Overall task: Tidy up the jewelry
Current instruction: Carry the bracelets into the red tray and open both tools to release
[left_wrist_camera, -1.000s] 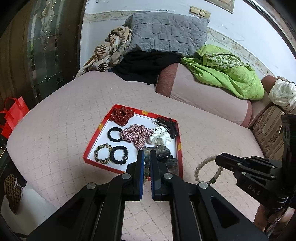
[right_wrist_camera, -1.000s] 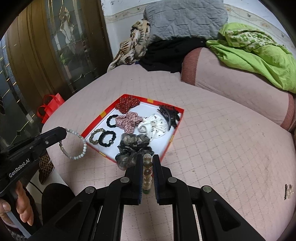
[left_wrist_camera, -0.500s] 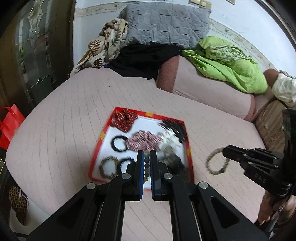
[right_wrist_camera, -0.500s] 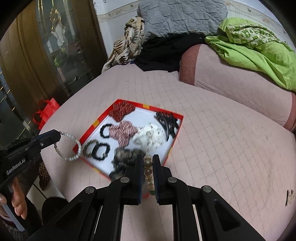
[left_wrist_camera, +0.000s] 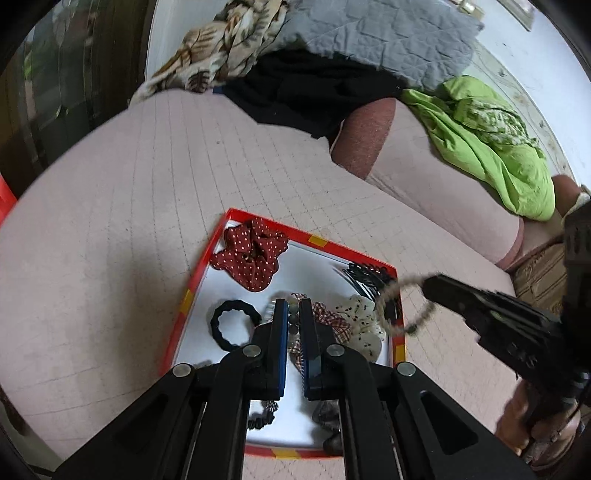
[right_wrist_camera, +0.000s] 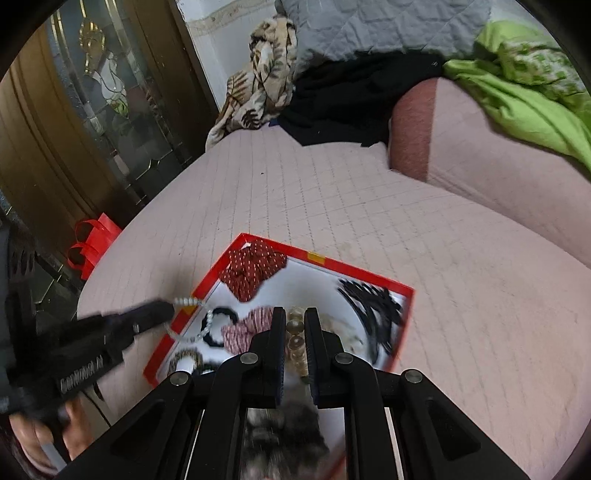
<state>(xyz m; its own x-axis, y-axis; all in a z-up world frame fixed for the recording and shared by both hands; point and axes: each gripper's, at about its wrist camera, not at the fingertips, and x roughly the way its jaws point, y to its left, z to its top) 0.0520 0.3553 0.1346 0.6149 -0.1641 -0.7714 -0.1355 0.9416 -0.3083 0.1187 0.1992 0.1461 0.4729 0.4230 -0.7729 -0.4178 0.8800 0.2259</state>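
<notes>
A red-rimmed tray (left_wrist_camera: 195,280) with a white floor lies on the pink bed. In it are a red dotted scrunchie (left_wrist_camera: 251,254), a black hair tie (left_wrist_camera: 231,325), a plaid scrunchie (left_wrist_camera: 332,321), a white dotted scrunchie (left_wrist_camera: 364,314) and a black claw clip (left_wrist_camera: 365,277). My left gripper (left_wrist_camera: 291,304) hangs over the tray's middle, shut on a pale bead bracelet (right_wrist_camera: 192,321) that dangles above the left rim. My right gripper (right_wrist_camera: 295,313) is shut on a beige bead bracelet (left_wrist_camera: 391,306), which hangs over the tray's right rim (right_wrist_camera: 351,266).
A grey pillow (left_wrist_camera: 373,33), a patterned cloth (left_wrist_camera: 229,48) and black fabric (left_wrist_camera: 314,96) pile up at the bed's head. A green cloth (left_wrist_camera: 491,147) drapes a pink bolster (left_wrist_camera: 406,162). A red bag (right_wrist_camera: 92,240) sits by the glass door (right_wrist_camera: 99,103).
Both grippers have moved forward from the bed's near edge to above the tray, each carrying its bracelet. The tray now looms larger and closer in both views.
</notes>
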